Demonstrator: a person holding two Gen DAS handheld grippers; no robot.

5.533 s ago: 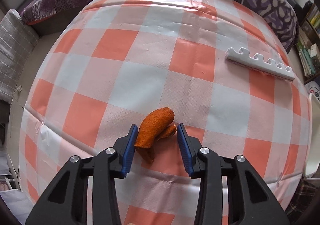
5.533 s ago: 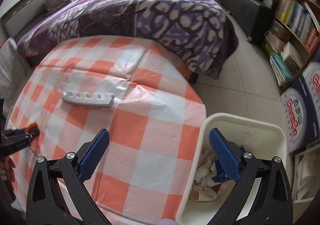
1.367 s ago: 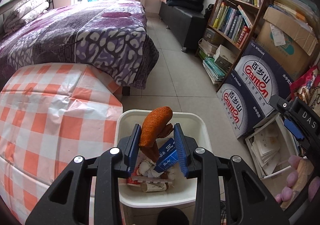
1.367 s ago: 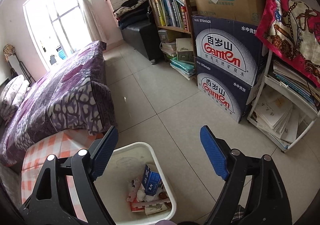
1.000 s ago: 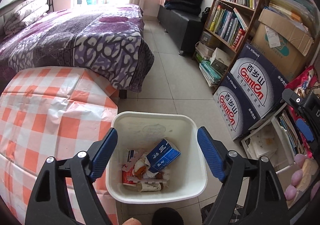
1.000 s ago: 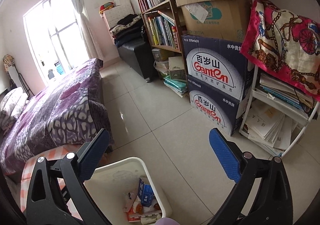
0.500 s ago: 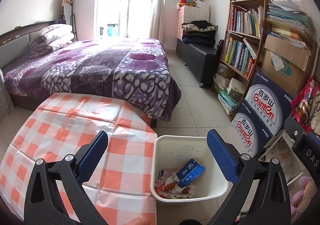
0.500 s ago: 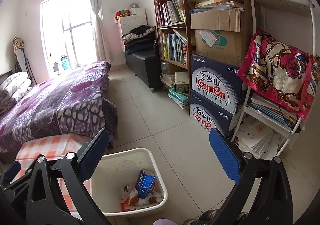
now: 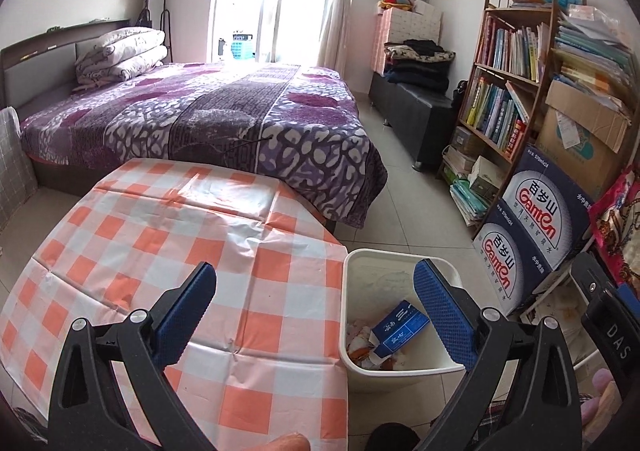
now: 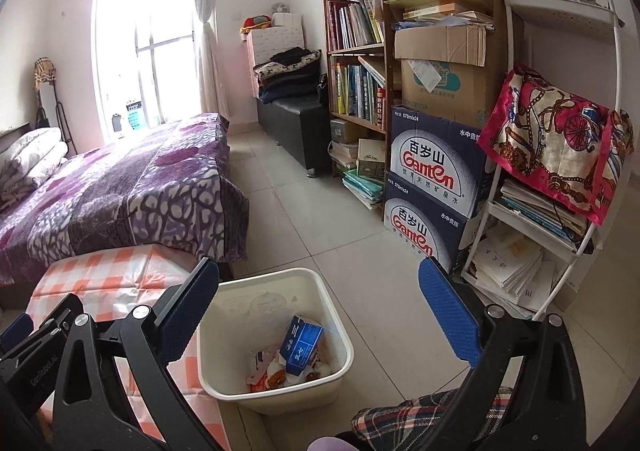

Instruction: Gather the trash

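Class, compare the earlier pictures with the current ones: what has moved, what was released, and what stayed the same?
The left gripper carried the orange peel from the checked table to above the white bin, let it go there, then drew back, jaws wide and empty. The right gripper stayed open and empty. The bin stayed beside the table, the blue carton still inside.
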